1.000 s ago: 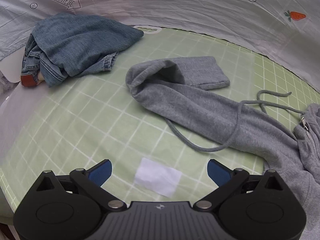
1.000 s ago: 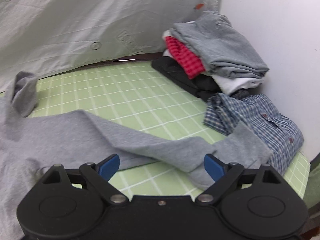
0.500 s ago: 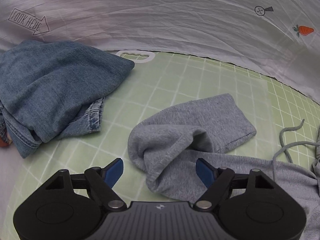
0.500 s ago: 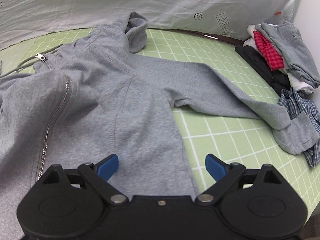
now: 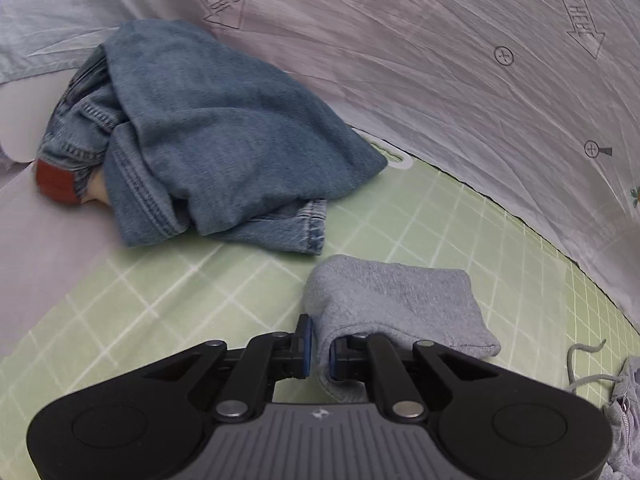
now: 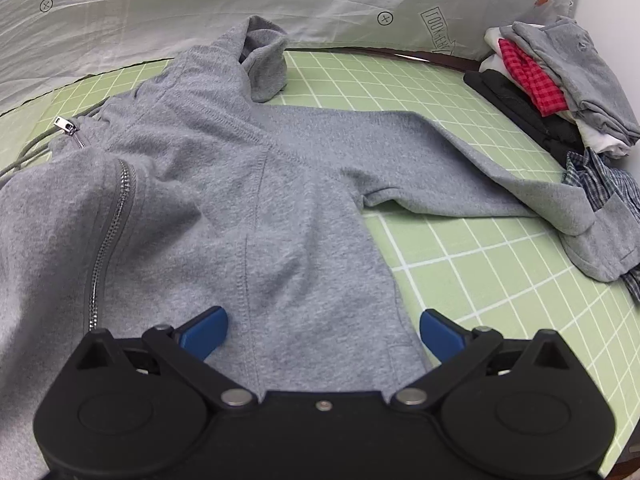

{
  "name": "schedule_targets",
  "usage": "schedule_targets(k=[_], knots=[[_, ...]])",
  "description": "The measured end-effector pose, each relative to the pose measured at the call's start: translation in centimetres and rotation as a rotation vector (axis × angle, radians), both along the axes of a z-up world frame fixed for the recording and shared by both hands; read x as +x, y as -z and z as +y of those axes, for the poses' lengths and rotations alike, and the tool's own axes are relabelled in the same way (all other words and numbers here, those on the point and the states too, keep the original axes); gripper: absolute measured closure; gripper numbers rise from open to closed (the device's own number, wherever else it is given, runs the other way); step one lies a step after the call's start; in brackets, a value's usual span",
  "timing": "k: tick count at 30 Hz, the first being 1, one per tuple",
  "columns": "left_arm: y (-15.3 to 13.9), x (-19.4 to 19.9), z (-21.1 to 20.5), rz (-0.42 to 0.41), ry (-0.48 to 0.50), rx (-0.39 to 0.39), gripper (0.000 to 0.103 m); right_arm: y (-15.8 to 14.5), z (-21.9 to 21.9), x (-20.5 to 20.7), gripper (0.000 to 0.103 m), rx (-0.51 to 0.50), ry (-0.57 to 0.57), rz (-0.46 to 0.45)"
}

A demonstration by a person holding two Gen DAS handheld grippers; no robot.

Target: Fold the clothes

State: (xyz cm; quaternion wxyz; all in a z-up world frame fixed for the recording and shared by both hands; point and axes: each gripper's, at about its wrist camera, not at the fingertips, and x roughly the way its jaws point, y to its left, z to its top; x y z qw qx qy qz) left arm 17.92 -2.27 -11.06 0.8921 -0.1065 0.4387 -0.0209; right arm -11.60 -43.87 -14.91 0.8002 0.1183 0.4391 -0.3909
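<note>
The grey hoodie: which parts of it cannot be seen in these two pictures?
- Grey hoodie, hem: right wrist view, hidden behind the right gripper.
- Left half: cut by the picture edge.
- Sleeve fold between the closing left gripper pads: left wrist view, hidden by the gripper body.

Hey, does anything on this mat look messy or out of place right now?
Yes: the hoodie lies rumpled, its right sleeve draped onto the checked shirt. The jeans sit in a heap, half off the mat.
</note>
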Motion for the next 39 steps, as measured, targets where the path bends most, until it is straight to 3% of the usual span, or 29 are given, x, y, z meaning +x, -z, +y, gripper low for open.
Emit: schedule_targets(k=[6,9,13,16,18,19,21,23,26,30,39], knots=[[1.2,-3.4,3.6,0.060,-0.106,-0.012,0.087,0.5,-0.8,-0.8,0.000,0.000,-0.017,-0.085],[0.9,-4.5,4.8,0.052,-0.171,-0.061,0.081,1.0,-1.5,-1.8,0.000,0.038,-0.005,-0.149],[0.6,-4.7,4.6,0.080,-0.175,-0.068,0.076,1.3,-2.0,-2.3,0.000,0.040,-0.020,-0.184],[-0.1,-4.8,2.7,0.079,-0.080,0.024,0.065,1.4,-2.3,-2.3,0.000,0.034,-0.032,-0.192],[-0.6,-4.9,1.4,0.077,-0.017,0.080,0.050,1.4,-2.2,-2.3,0.000,0.029,-0.037,-0.196],[-1.0,-5.0,0.9,0.070,0.014,0.073,0.042,1.5,-2.2,-2.3,0.000,0.027,-0.040,-0.198],[-1.9,-5.3,-0.3,0.029,0.067,0.098,0.034,1.5,-2.1,-2.4,0.000,0.023,-0.039,-0.202],[-2.3,-5.4,-2.0,-0.011,0.132,0.173,0.026,1.5,-1.9,-2.4,0.000,0.018,-0.039,-0.207],[-2.0,-5.0,-4.1,-0.022,0.248,0.238,0.024,1.6,-1.8,-2.5,0.000,0.009,-0.038,-0.215],[0.3,-3.8,-6.0,0.043,0.356,0.283,0.024,1.6,-1.8,-2.5,0.000,0.002,-0.037,-0.222],[2.7,-1.4,-6.9,0.069,0.342,0.273,0.023,1.6,-1.8,-2.4,0.000,-0.004,-0.032,-0.226]])
